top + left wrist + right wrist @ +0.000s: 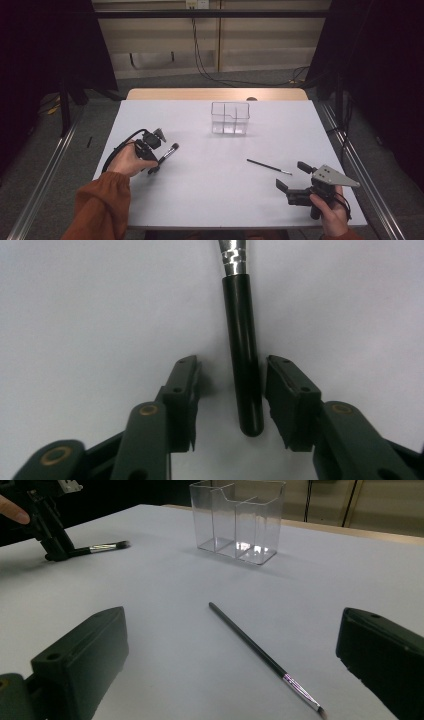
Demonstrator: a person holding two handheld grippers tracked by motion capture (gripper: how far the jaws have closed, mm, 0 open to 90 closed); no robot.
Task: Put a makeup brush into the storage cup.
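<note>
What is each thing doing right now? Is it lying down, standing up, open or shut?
Thick brush: lying flat, handle between the left gripper's jaws.
Left gripper: open, pads not yet pressing the handle.
Thin brush: lying flat, untouched.
Right gripper: open wide, holding nothing.
Clear organizer: upright, empty.

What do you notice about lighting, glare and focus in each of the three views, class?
High view: the white table is evenly lit while the surroundings fall into darkness. Left gripper view: the thick brush shows a bright glint on its silver ferrule and streaks along its glossy handle; the near fingers look soft. Right gripper view: the clear organizer catches small reflections at its base, and the thin brush lies sharp.
</note>
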